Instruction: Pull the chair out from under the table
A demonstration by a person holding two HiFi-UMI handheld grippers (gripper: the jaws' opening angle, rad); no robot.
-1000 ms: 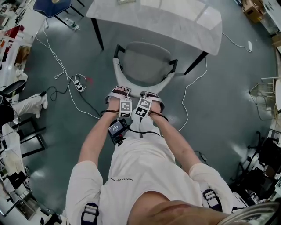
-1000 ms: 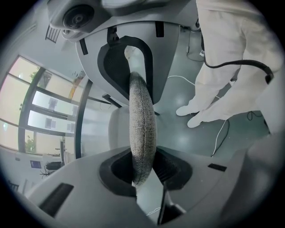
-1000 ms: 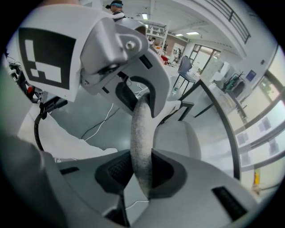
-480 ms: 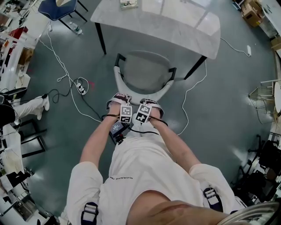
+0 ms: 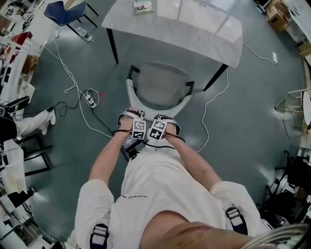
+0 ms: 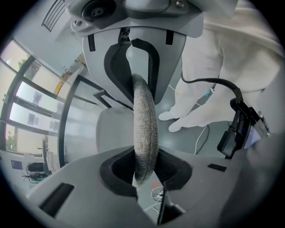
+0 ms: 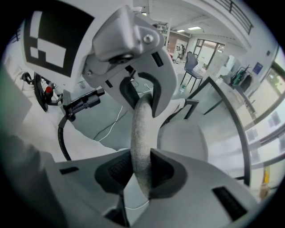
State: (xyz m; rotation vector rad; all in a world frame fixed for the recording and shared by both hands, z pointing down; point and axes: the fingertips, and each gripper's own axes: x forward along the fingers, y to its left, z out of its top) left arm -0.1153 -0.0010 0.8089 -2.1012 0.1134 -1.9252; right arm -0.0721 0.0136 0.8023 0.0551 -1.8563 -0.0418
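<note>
**Hidden and cropped regions across the three views.**
In the head view the jaws of the left gripper (image 5: pixel 133 112) and the right gripper (image 5: pixel 166 116) lie out of sight beneath their marker cubes (image 5: pixel 139 129). The gripper bodies also cover the near middle of the backrest (image 5: pixel 130 91). The chair (image 5: pixel 158 83) shows its seat only, with the legs hidden beneath. The table (image 5: pixel 194 26) is cropped by the top edge, as is the blue chair (image 5: pixel 65 9) at upper left. The small item (image 5: pixel 142 6) on the table is too small to identify. In both gripper views the backrest disappears behind the upper jaw.
</note>
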